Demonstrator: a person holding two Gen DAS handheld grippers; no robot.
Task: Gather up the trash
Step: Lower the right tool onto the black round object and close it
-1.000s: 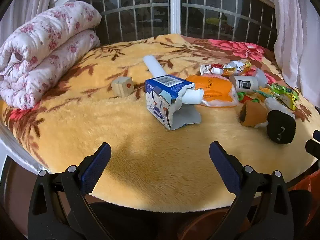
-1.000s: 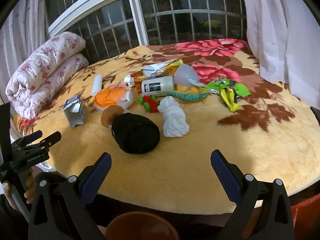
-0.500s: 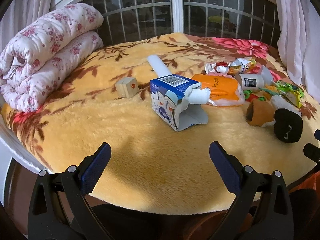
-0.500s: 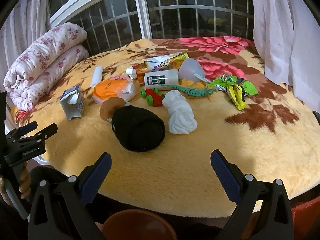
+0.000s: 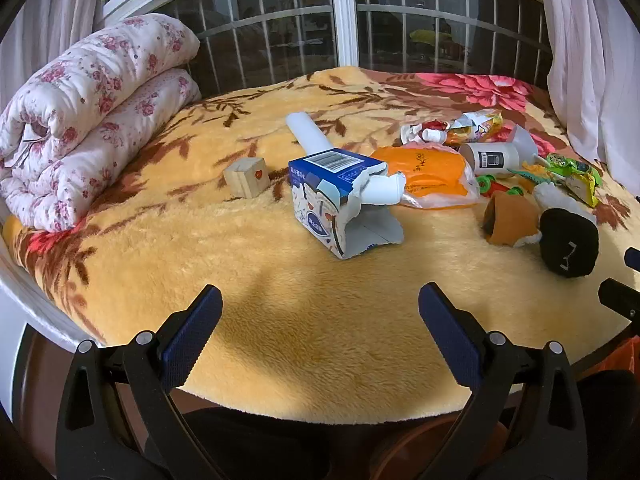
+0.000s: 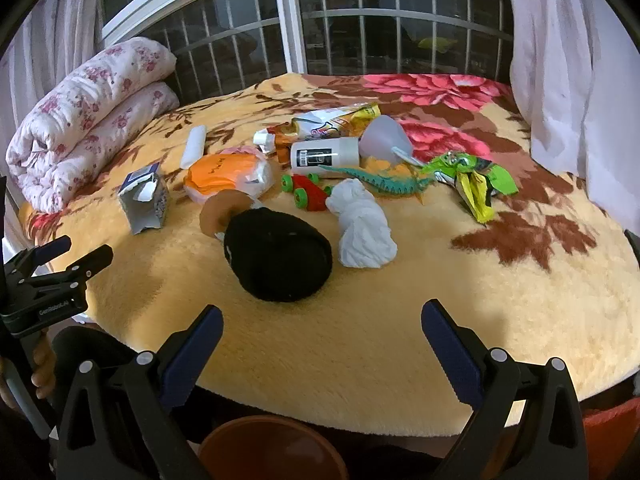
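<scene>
Both sets of jaws stand spread wide with nothing between them: the left gripper (image 5: 320,330) hangs over the near edge of the bed, and the right gripper (image 6: 322,340) does the same further right, above a brown bin (image 6: 272,450) at the bed's foot. A plush yellow blanket (image 5: 280,320) with brown leaf sprays and big red flowers covers the whole surface. At its left edge lies a rolled white quilt (image 5: 88,120) printed with pink blossoms. Behind the bed a barred window (image 5: 340,20) looks onto darkness, and pale curtains (image 6: 580,80) hang at the right. Trash is scattered across the middle of the blanket: a torn blue milk carton (image 5: 340,196) lies nearest the left gripper, with an orange plastic bag (image 5: 428,176) just behind it, a wooden cube (image 5: 246,176) to its left, and a white tube (image 5: 308,132) beyond. Ahead of the right gripper sit a black cap (image 6: 280,258), a crumpled white tissue (image 6: 362,230) just beside it, a white bottle (image 6: 324,154) and green wrappers (image 6: 472,176) further back.
</scene>
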